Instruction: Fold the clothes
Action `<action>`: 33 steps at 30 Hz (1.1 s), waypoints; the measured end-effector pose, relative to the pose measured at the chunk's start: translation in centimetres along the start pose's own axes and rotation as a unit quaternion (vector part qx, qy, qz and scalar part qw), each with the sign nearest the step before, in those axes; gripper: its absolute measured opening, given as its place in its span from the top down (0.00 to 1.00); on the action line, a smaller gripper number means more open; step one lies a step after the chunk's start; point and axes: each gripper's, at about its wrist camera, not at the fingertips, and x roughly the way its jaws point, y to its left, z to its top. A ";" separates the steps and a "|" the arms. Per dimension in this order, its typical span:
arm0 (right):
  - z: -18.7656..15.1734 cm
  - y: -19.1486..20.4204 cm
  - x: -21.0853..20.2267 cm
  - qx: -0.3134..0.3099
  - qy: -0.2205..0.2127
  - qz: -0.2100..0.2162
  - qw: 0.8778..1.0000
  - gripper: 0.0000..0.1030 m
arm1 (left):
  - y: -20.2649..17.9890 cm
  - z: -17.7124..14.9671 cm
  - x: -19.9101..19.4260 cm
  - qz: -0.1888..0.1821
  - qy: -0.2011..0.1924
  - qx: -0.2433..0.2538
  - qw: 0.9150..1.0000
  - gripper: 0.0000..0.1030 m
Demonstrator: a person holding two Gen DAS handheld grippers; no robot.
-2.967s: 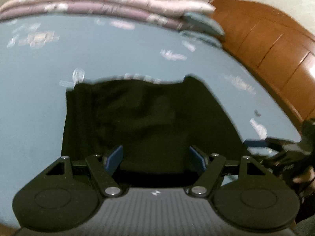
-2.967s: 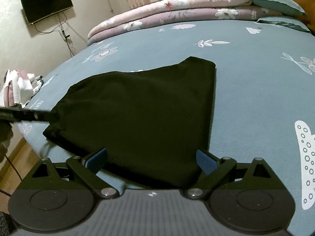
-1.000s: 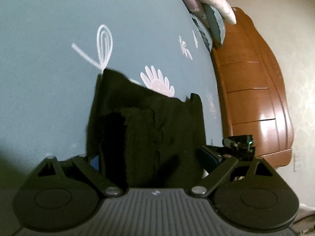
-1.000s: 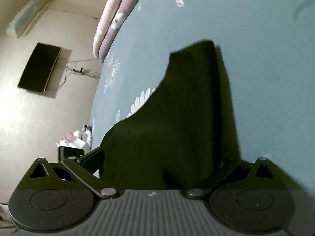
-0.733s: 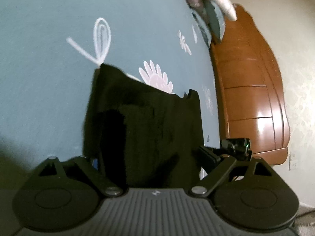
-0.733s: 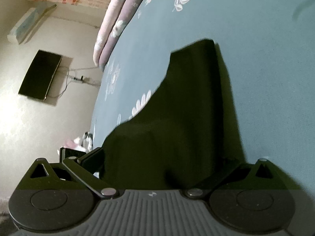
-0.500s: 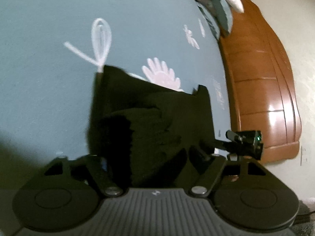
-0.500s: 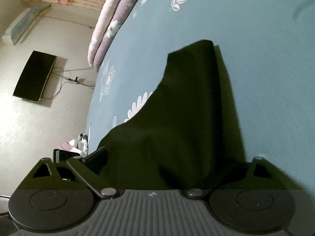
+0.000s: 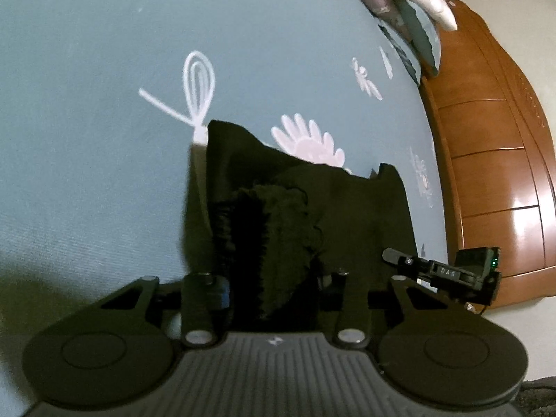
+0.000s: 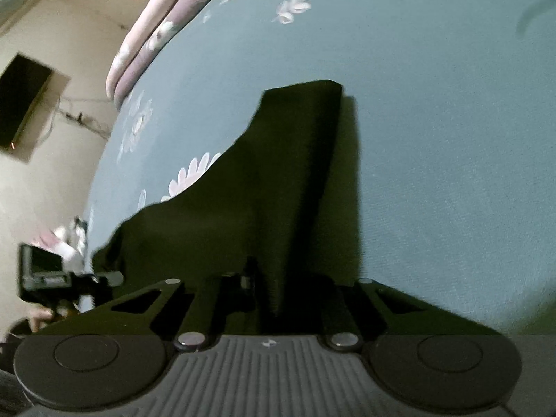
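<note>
- Black garment lies on the blue flowered bed, near edge by both grippers, far corner pointing toward the rolled quilt.
- Right gripper: jaws have just been closing, now nearly together with the garment's near hem pinched between them; the pads themselves are lost in the dark cloth.
- Left gripper: jaws have just been closing too, now about a third open with a bunched wad of cloth between them; looks gripped, though pad contact is not clear.
- Right gripper also shows in the left view, at the garment's right near corner, in front of the wooden headboard.
- Step in hand, as I judge it: grab the near edge at two corners, ready to lift and fold it toward the far side.
- To do it well: check both grips hold a single clean hem, not a crumpled handful; the left wad looks thick, so expect an uneven fold unless it is shaken flat.
- Lift both hands together and level, keeping the edge taut between them so the cloth does not sag in the middle.
- Carry the near edge over to meet the far edge, lining up corners before letting go.
- Risk: thin fabric slipping out of the left jaws, which are less closed.
- Far cloth should stay flat on the bed while lifting; dragging it spoils the fold.
</note>
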 end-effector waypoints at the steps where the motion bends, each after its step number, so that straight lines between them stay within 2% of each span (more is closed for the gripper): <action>1: 0.1 0.3 -0.2 -0.007 -0.002 0.003 1.000 0.89 | -0.6 0.0 -0.3 0.003 -0.006 0.007 1.000 0.68; 11: 1.3 2.3 -4.4 -0.063 -0.028 0.089 0.994 0.89 | -9.8 0.6 -2.6 0.020 -0.051 0.101 0.993 0.71; 15: 1.9 1.3 -7.4 -0.068 -0.056 0.097 0.991 0.89 | -14.3 2.4 -1.3 0.025 -0.050 0.151 0.987 0.71; 19: 1.5 -0.5 -12.0 -0.062 -0.105 0.082 0.989 0.89 | -19.2 5.0 1.7 0.015 -0.031 0.205 0.978 0.71; 24: -0.6 -4.5 -18.0 -0.026 -0.179 0.045 0.983 0.89 | -26.5 8.2 8.3 -0.012 0.012 0.280 0.960 0.71; 29: -3.0 -8.9 -23.1 0.016 -0.240 -0.006 0.971 0.88 | -34.8 9.6 16.4 -0.037 0.061 0.357 0.931 0.71; 33: -4.2 -11.1 -25.6 0.041 -0.277 -0.040 0.959 0.87 | -40.2 9.3 21.4 -0.053 0.088 0.398 0.912 0.71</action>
